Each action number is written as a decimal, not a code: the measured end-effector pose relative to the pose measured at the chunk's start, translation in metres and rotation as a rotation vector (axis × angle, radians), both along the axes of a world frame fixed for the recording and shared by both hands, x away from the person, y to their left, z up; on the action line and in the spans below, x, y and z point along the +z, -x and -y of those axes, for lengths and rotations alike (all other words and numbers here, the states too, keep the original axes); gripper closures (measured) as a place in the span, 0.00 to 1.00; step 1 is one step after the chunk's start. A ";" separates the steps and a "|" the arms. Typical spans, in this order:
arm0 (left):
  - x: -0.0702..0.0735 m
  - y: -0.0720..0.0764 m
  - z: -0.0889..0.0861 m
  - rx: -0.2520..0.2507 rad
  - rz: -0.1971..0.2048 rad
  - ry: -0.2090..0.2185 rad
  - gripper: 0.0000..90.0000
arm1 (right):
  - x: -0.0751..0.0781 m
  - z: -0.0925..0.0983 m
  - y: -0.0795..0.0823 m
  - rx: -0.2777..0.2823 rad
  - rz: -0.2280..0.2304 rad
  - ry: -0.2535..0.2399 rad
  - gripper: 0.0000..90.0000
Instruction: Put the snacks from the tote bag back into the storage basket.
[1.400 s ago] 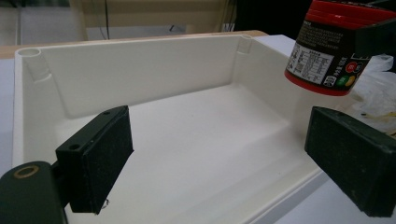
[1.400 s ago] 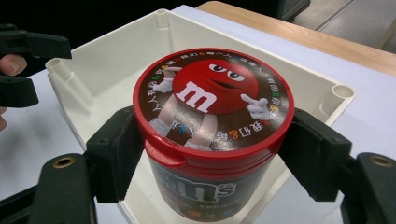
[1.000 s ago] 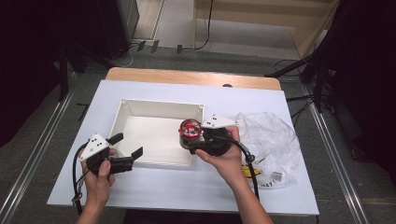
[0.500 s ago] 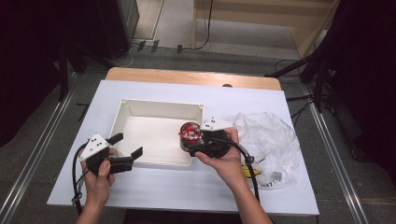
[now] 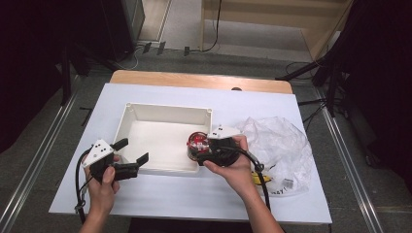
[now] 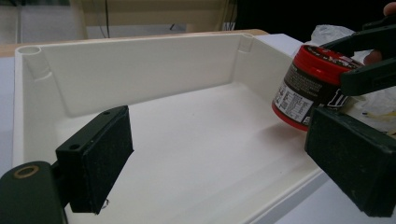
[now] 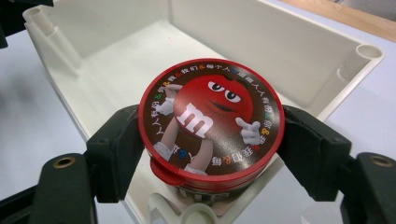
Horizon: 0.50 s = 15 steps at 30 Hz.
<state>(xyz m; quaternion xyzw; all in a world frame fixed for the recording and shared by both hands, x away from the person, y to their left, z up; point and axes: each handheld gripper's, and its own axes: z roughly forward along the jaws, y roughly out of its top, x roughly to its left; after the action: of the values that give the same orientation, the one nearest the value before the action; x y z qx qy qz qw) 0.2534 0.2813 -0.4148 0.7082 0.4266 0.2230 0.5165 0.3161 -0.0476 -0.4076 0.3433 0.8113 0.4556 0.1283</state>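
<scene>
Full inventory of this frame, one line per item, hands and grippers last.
M&M's tub: 1, red lid, dark body, held over the tray's right front corner.
tray: 1, white, mid-table, nothing lying in it.
plastic bag: 1, clear, crumpled, right of the tray; something yellow at its front edge.
table: 1, white top, wood strip along the far edge.
left hand-held gripper: 1, black, jaws open, at the tray's left front corner.
right hand-held gripper: 1, black, jaws closed on the tub's sides.
hands: 2, one on each gripper.
</scene>
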 end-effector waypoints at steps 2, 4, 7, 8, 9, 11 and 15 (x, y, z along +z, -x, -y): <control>0.000 0.000 0.000 0.001 -0.004 0.000 0.09 | -0.002 -0.001 0.000 0.001 0.002 0.008 0.29; 0.000 0.000 0.000 0.001 -0.003 0.001 0.09 | -0.004 -0.001 0.000 0.005 0.000 0.019 0.29; 0.000 0.000 -0.001 0.002 -0.003 0.002 0.09 | -0.007 -0.003 0.001 0.013 0.014 0.034 0.29; 0.000 0.000 -0.001 0.003 -0.003 0.002 0.09 | -0.007 -0.003 0.002 0.016 0.018 0.039 0.29; 0.000 0.000 -0.001 0.003 -0.003 0.003 0.09 | -0.007 -0.004 0.002 0.014 0.022 0.045 0.29; 0.000 0.000 -0.001 0.002 -0.001 0.004 0.09 | -0.007 -0.004 0.003 0.016 0.030 0.054 0.30; 0.000 0.000 -0.001 0.003 0.000 0.004 0.09 | -0.007 -0.002 0.003 0.022 0.031 0.052 0.30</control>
<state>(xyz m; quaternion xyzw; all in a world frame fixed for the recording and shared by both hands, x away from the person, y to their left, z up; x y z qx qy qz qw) 0.2534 0.2822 -0.4147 0.7067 0.4280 0.2227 0.5176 0.3135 -0.0451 -0.4144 0.3239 0.8246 0.4407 0.1446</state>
